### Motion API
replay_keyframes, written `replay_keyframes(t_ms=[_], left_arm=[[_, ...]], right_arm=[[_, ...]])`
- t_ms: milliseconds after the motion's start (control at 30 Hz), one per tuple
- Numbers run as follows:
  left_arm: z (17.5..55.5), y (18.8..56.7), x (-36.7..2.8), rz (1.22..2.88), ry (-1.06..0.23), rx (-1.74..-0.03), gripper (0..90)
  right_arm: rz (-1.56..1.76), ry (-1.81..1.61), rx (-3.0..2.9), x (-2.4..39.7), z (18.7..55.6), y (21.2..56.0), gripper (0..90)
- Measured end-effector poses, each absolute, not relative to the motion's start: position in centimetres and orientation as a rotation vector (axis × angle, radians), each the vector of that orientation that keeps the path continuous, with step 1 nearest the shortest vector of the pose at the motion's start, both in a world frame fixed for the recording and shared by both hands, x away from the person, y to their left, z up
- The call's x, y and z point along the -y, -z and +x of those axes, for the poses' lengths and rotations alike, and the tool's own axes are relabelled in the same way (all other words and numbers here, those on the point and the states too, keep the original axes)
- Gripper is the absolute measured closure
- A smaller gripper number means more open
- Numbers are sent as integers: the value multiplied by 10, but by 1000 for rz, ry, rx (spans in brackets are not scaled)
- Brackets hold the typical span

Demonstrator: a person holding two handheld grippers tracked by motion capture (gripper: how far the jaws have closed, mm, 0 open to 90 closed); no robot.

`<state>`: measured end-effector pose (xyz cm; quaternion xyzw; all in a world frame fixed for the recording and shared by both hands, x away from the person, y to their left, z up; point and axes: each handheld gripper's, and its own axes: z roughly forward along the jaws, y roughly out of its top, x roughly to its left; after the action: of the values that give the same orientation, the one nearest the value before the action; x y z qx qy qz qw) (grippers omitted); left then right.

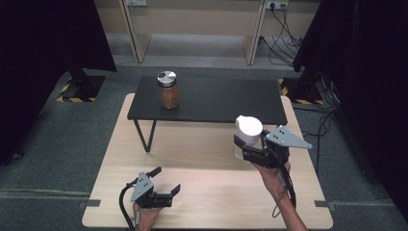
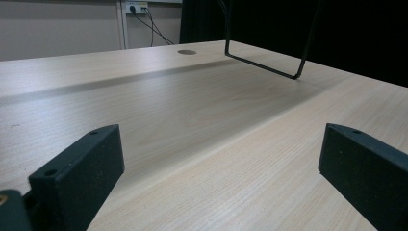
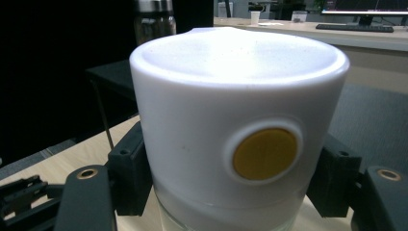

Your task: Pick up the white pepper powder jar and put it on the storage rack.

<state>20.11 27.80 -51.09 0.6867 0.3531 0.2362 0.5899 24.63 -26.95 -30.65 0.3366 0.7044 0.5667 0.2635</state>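
Right gripper [image 1: 250, 144] fingers clamp the upright white canister [image 1: 248, 129] above the desk [image 1: 202, 159], raised shelf [image 1: 216, 103] just beyond; left gripper [image 1: 166, 182] gapes empty.

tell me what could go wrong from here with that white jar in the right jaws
1. The right gripper clamps the white-lidded jar near its lid, above the glass base; it might tip or slip.
2. The black shelf edge lies just beyond the jar; the jar could clip it.
3. The spice jar could get knocked.
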Motion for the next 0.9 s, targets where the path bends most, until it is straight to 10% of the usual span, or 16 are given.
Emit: replay_keyframes(t_ms=[900], left_arm=[[202, 511, -279, 1597, -542, -820, 14]], right_arm=[[1083, -1432, -1798, 229, 323, 248, 307]])
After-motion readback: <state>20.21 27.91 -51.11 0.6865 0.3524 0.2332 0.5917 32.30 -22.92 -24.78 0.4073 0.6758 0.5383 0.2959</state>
